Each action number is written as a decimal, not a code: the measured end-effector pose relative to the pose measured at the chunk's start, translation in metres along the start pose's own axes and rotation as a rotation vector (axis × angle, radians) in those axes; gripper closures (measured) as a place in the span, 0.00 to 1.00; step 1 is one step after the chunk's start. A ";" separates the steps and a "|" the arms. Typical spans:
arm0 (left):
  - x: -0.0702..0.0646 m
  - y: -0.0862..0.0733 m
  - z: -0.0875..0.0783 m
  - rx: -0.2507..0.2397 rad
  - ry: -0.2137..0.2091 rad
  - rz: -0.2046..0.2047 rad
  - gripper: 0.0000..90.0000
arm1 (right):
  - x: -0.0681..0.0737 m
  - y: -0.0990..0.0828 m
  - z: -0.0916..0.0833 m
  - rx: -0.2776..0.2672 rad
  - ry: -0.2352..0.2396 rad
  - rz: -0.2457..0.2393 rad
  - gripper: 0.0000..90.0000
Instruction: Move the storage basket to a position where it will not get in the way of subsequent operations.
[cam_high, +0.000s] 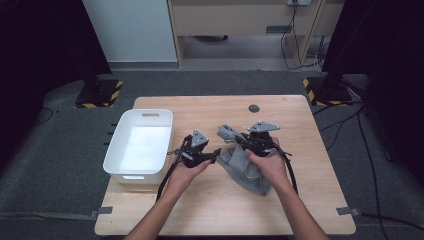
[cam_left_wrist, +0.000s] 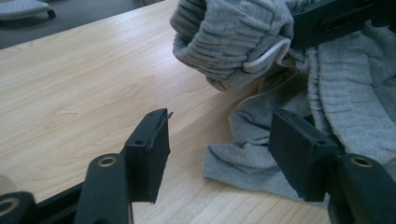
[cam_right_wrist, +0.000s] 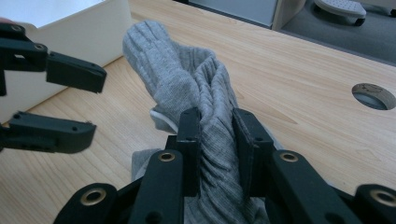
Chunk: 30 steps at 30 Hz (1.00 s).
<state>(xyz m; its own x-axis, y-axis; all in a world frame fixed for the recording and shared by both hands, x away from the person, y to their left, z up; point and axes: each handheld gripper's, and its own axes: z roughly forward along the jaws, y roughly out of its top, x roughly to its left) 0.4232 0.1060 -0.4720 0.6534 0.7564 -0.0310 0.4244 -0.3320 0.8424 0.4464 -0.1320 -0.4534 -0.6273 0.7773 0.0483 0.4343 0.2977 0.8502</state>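
A grey knit garment (cam_high: 243, 167) lies crumpled on the wooden table (cam_high: 210, 210), right of centre. My right gripper (cam_right_wrist: 217, 142) is shut on a bunched, ribbed fold of the garment (cam_right_wrist: 187, 88) and holds it raised off the table. In the high view the right gripper (cam_high: 239, 139) sits over the cloth's far end. My left gripper (cam_left_wrist: 224, 149) stands open just left of the garment (cam_left_wrist: 261, 135), with a flat hem of the cloth on the table beyond its jaws and nothing pressed between them. From above, the left gripper (cam_high: 215, 153) points right toward the cloth.
A white plastic bin (cam_high: 140, 145) stands at the table's left side, close behind the left hand. A round cable hole (cam_high: 254, 108) is in the far part of the tabletop. Bare wood stretches along the front edge and the far right.
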 end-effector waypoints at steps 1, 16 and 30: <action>-0.001 0.000 0.002 0.000 -0.001 0.000 0.43 | 0.000 0.000 0.000 0.000 0.000 0.000 0.82; -0.016 0.004 0.024 0.008 -0.052 0.039 0.70 | 0.002 0.004 -0.004 -0.006 0.014 -0.010 0.82; 0.000 0.013 0.029 -0.041 -0.055 -0.066 0.76 | 0.008 0.003 -0.005 0.006 0.038 -0.040 0.80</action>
<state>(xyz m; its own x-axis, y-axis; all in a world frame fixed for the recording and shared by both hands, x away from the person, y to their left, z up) 0.4464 0.0854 -0.4766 0.6586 0.7436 -0.1156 0.4423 -0.2582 0.8589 0.4396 -0.1271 -0.4479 -0.6682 0.7432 0.0342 0.4119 0.3313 0.8488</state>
